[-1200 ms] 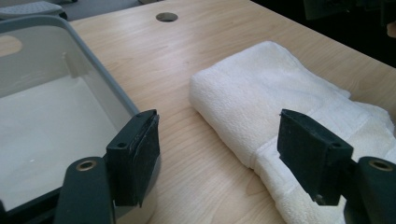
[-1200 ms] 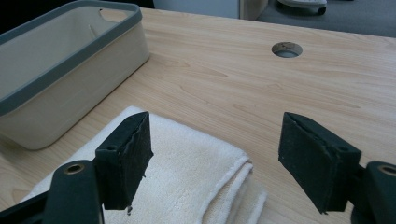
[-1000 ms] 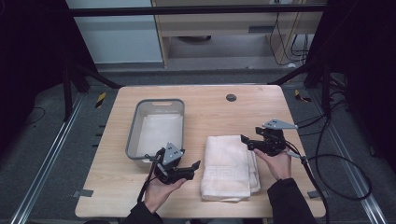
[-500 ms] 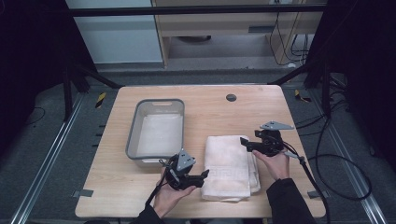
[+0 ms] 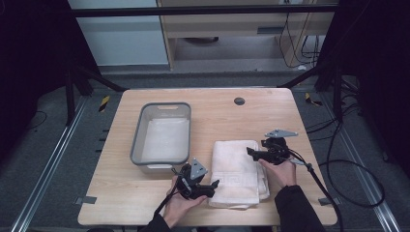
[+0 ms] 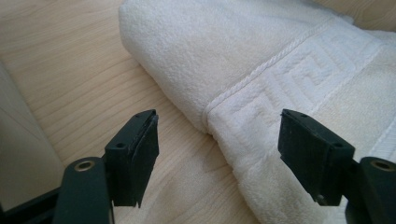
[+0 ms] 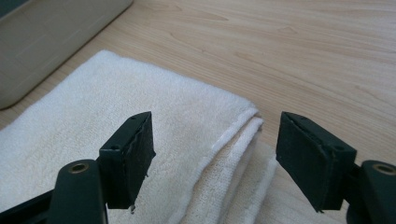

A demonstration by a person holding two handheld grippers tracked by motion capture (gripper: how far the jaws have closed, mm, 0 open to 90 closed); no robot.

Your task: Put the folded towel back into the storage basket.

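A folded white towel (image 5: 237, 171) lies on the wooden table, right of centre near the front. My left gripper (image 5: 212, 184) is low at the towel's near left corner, jaws open; in the left gripper view (image 6: 217, 140) the towel's folded edge with its woven key pattern (image 6: 261, 100) lies between and just beyond the jaws. My right gripper (image 5: 250, 152) hovers at the towel's far right corner, open; in the right gripper view (image 7: 215, 149) the stacked towel layers (image 7: 233, 140) sit between the jaws, untouched by the pads.
A grey plastic bin (image 5: 162, 133) with a white cloth lying flat inside stands left of the towel, close to my left gripper. A round grommet hole (image 5: 239, 101) is at the table's back. Bare wood lies behind and right of the towel.
Both grippers have come down toward the towel. The left one slid right and nearer, to the towel's near left corner. The right one sank slightly at the far right corner.
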